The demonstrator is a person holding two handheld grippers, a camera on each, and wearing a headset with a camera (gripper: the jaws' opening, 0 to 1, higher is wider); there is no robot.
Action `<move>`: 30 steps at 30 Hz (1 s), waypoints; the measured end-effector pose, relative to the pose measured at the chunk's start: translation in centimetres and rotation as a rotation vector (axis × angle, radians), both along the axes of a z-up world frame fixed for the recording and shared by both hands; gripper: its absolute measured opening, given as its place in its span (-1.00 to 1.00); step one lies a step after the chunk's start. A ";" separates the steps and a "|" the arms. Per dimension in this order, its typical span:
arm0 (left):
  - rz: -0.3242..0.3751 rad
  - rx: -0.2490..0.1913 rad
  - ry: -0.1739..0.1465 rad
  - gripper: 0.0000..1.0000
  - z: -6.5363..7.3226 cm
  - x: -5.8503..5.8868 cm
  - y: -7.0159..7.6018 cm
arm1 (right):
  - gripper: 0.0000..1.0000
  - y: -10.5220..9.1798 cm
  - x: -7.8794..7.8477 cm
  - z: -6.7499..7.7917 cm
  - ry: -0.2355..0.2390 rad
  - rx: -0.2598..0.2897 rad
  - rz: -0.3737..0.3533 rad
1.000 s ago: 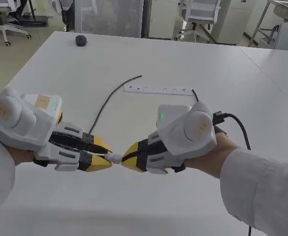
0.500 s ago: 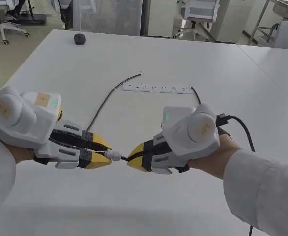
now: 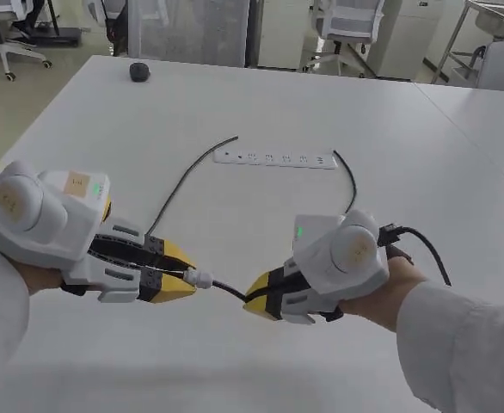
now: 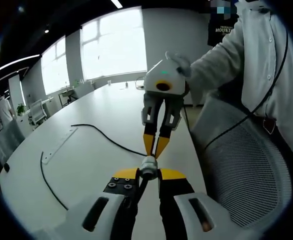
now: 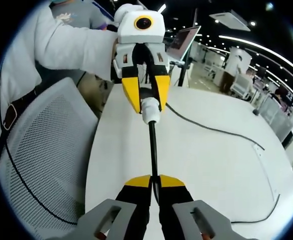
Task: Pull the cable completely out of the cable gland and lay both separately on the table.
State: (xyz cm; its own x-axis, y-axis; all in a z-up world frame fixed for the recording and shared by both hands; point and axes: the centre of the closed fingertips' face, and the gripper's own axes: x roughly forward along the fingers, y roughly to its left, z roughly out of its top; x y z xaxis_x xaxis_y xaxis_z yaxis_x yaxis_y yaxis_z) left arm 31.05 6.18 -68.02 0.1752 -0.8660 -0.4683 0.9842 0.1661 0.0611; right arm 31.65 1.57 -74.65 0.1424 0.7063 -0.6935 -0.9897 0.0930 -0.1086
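- The left gripper has its yellow jaws pinched on the white cable gland, held just above the near part of the white table.
- The right gripper is clamped on the black cable, which sags between the gland and its tips.
- From behind the left gripper a long black length curves away over the table toward a white power strip.
- A small dark round object lies near the far left edge.
- Office chairs stand beyond the far edge.
- Bright windows line the room in the left gripper view.
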 end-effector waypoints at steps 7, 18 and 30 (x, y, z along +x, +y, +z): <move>0.002 0.005 0.000 -0.71 -0.1 -0.1 0.2 | -1.00 -0.7 0.0 -1.9 0.032 -0.031 -0.013; 0.014 0.004 -0.005 -0.71 -0.1 0.1 0.6 | -1.00 -1.3 -0.2 -3.9 0.082 -0.084 -0.026; 0.010 0.003 -0.007 -0.71 -0.2 0.1 0.5 | -1.00 -2.7 -0.7 -5.0 0.100 -0.131 -0.033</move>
